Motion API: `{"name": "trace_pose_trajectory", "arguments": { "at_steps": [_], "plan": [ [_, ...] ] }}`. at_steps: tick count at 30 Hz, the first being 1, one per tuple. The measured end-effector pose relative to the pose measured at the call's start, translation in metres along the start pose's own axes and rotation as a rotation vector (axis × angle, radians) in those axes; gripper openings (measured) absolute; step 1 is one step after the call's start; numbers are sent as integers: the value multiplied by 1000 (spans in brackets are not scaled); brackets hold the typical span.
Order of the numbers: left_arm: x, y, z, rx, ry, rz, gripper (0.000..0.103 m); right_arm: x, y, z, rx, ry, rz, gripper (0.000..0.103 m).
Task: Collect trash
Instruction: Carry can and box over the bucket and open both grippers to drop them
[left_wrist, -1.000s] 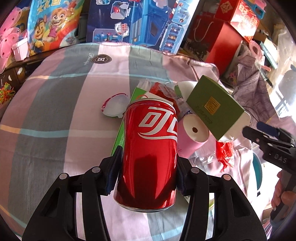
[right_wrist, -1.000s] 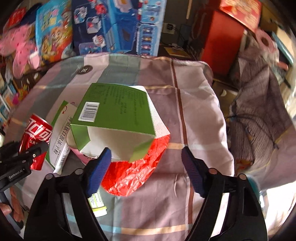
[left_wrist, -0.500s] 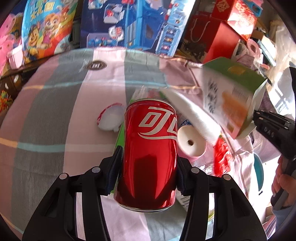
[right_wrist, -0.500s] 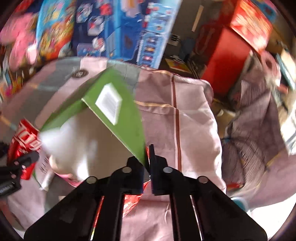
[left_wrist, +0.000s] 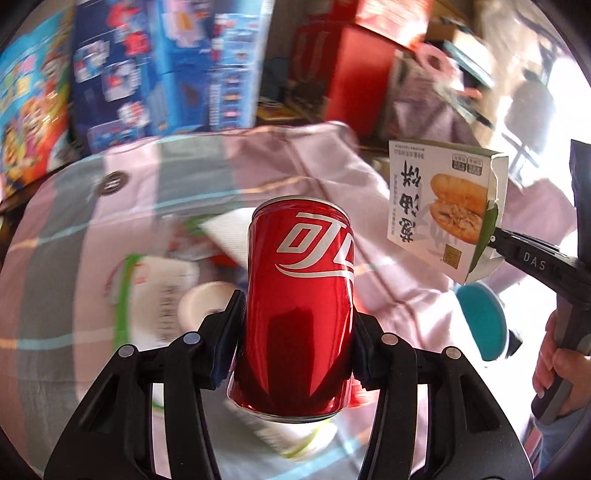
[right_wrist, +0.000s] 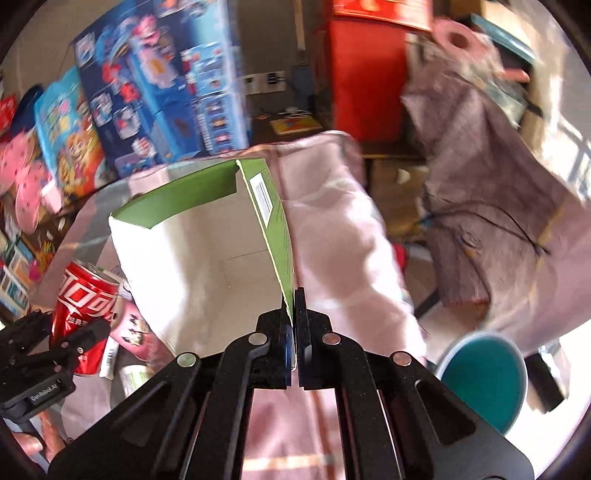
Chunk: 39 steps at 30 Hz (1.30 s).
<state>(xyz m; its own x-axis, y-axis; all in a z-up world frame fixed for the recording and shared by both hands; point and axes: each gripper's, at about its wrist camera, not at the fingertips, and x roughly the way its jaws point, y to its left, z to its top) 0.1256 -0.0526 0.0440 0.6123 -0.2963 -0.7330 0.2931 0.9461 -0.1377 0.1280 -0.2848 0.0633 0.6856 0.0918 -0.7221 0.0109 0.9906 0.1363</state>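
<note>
Two pieces of trash are already aloft, one in each gripper. From the left wrist view, the left gripper (left_wrist: 297, 325) has its jaws clamped across the waist of a red aluminium cola can (left_wrist: 299, 306), whose long axis runs straight ahead toward 12 o'clock. More litter, including a pale paper cup (left_wrist: 201, 302), lies on the pink-and-grey checked bedcover (left_wrist: 74, 236) at 9 o'clock. A teal round bin (left_wrist: 480, 321) shows at 3 o'clock, probably where the trash is meant to go.

From the right wrist view, the right gripper (right_wrist: 294, 325) pinches one green wall of an opened cardboard food box (right_wrist: 207, 251), its mouth gaping toward 10 o'clock. That bin (right_wrist: 484, 384) sits at 4 o'clock, nearer this hand, with open floor around it.
</note>
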Motion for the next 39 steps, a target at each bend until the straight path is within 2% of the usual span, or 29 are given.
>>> {"name": "trace_pose_trajectory", "arguments": {
  "at_steps": [5, 12, 17, 21, 26, 30, 33, 37, 39],
  "plan": [
    [21, -64, 4, 115, 50, -56, 51, -21, -70, -25, 102, 4, -45, 2],
    [59, -177, 2, 327, 128, -153, 51, -52, -191, -74, 291, 11, -174, 2],
    [92, -249, -9, 432, 193, -229, 51, -54, -256, -114, 391, 89, -248, 2],
    [122, -296, -21, 494, 259, -278, 51, -42, -295, -146, 472, 164, -260, 3],
    [162, -341, -40, 555, 342, -301, 51, -22, -314, -164, 534, 231, -241, 3],
    [188, -352, -46, 577, 397, -291, 52, -9, -321, -171, 555, 274, -228, 4],
    [204, -357, -50, 582, 438, -274, 52, -2, -321, -170, 566, 288, -218, 9],
    [205, -354, -50, 580, 434, -263, 58, -1, -320, -169, 571, 283, -212, 14],
    [204, -351, -48, 571, 425, -264, 68, -2, -320, -168, 569, 278, -221, 17]
  ]
}}
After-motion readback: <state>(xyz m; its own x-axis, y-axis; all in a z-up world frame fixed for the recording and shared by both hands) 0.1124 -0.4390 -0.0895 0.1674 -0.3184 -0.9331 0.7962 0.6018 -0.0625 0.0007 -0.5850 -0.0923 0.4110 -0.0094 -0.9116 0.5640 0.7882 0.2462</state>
